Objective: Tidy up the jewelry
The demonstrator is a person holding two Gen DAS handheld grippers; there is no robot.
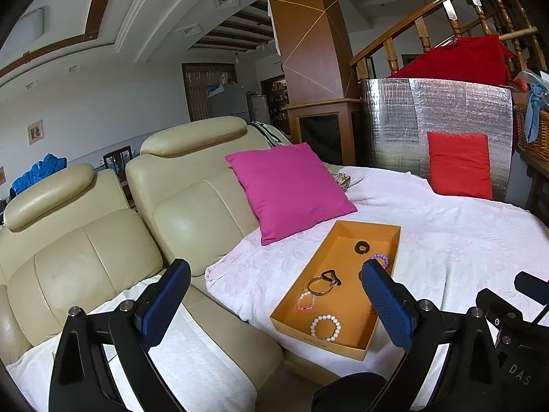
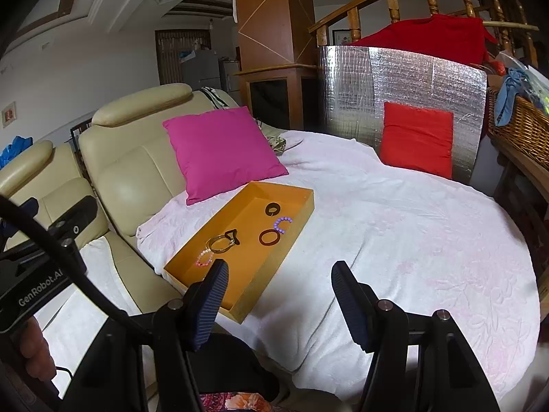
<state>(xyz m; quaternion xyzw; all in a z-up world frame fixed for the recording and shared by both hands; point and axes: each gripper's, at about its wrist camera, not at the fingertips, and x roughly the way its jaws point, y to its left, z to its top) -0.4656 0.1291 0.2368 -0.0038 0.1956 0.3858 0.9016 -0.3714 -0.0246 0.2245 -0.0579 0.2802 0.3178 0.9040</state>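
Observation:
An orange tray (image 1: 346, 240) (image 2: 247, 202) lies on a white blanket, holding several pieces of jewelry. In the left wrist view I see a white bead bracelet (image 1: 325, 328), a pink bead bracelet (image 1: 305, 301), a gold bangle (image 1: 319, 285), a dark ring (image 1: 362, 247) and a purple bead bracelet (image 1: 381, 259). The right wrist view also shows a brown bangle (image 2: 269, 237). My left gripper (image 1: 274, 267) hovers open in front of the tray's near end. My right gripper (image 2: 279, 267) is open and empty over the tray's near right corner; its left finger hides the white bracelet.
A magenta cushion (image 1: 291, 189) leans on the beige leather sofa (image 1: 103, 240) just behind the tray. A red cushion (image 2: 417, 137) rests against a silver foil panel (image 2: 394, 79) at the back. A wicker basket (image 2: 521, 127) stands at the right edge. White blanket (image 2: 411, 240) spreads right of the tray.

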